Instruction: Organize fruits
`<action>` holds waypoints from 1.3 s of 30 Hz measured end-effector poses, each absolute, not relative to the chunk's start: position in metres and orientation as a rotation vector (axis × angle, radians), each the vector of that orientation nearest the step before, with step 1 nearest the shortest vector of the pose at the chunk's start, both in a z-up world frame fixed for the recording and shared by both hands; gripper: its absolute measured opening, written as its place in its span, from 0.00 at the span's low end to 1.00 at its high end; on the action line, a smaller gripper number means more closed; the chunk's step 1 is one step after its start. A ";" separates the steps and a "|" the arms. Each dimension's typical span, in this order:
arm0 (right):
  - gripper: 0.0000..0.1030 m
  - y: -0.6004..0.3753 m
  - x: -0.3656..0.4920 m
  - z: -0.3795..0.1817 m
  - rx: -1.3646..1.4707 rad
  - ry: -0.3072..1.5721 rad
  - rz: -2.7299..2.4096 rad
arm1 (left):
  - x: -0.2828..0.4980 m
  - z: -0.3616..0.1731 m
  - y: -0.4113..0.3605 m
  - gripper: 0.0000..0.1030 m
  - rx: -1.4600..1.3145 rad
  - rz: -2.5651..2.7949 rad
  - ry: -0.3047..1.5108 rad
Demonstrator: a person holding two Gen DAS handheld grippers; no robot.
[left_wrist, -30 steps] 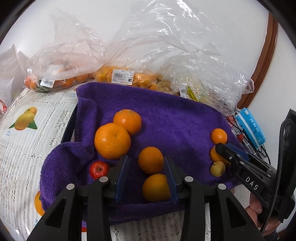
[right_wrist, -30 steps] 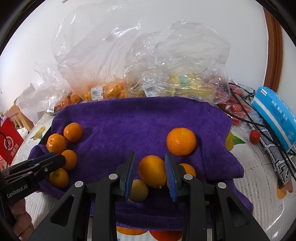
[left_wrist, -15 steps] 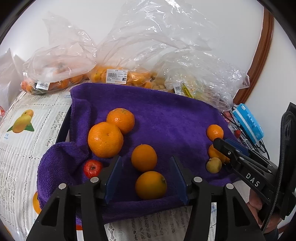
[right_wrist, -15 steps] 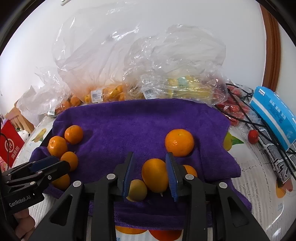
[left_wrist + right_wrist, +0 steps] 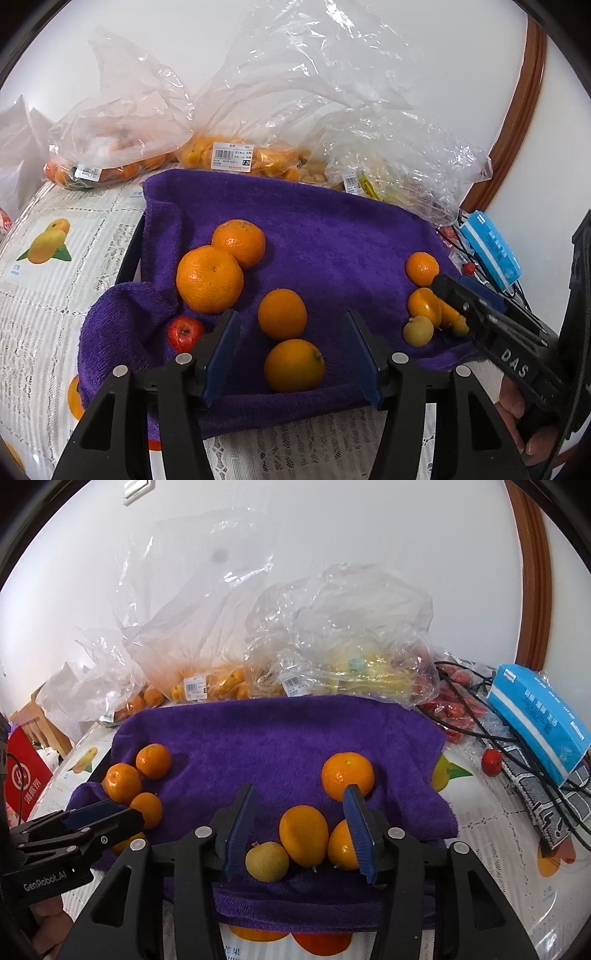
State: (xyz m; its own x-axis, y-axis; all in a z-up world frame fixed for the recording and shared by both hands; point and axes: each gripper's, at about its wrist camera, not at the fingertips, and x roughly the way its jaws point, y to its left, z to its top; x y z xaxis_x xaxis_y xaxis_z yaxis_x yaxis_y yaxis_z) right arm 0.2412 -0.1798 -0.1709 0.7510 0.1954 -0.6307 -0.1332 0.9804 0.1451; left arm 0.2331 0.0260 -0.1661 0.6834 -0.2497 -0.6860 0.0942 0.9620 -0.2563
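Left hand-held gripper (image 5: 291,352): jaws apart, having just been opening; an orange (image 5: 294,364) lies between them on the towel, clear of both pads, not gripped.
Right hand-held gripper (image 5: 299,832): jaws apart, likewise just been opening; an oval orange fruit (image 5: 303,835) lies between the pads with a gap to the left pad — whether the right pad touches anything I cannot tell.
Towel (image 5: 332,236): purple, spread over the surface (image 5: 55,295), near edge bunched into a ridge.
Left fruit group: in the left wrist view, two large oranges (image 5: 209,278) touching each other at the towel's left; a smaller orange (image 5: 282,314) just beyond the one between the jaws; a small red fruit (image 5: 185,332) beside the left pad.
Right fruit group: in the right wrist view, a yellow-green fruit (image 5: 266,861) touches the oval fruit on its left; another orange (image 5: 341,845) sits partly behind the right pad; a round orange (image 5: 347,775) lies just beyond that pad.
Bags (image 5: 332,635): clear plastic, holding orange and yellow produce — lined up behind the towel against the wall.
Blue box (image 5: 539,716): on the surface right of the towel, over black cables.
Person: a hand (image 5: 517,417) shows under the right gripper's handle in the left wrist view.
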 end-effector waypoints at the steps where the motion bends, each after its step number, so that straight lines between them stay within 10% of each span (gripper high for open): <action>1: 0.50 -0.179 0.240 -0.171 0.083 0.703 0.186 | 0.232 -0.166 0.026 0.55 -0.209 -0.191 0.797; 39: 0.56 -0.193 0.100 -0.068 0.068 0.730 0.095 | 0.098 -0.070 0.036 0.63 -0.122 -0.057 0.720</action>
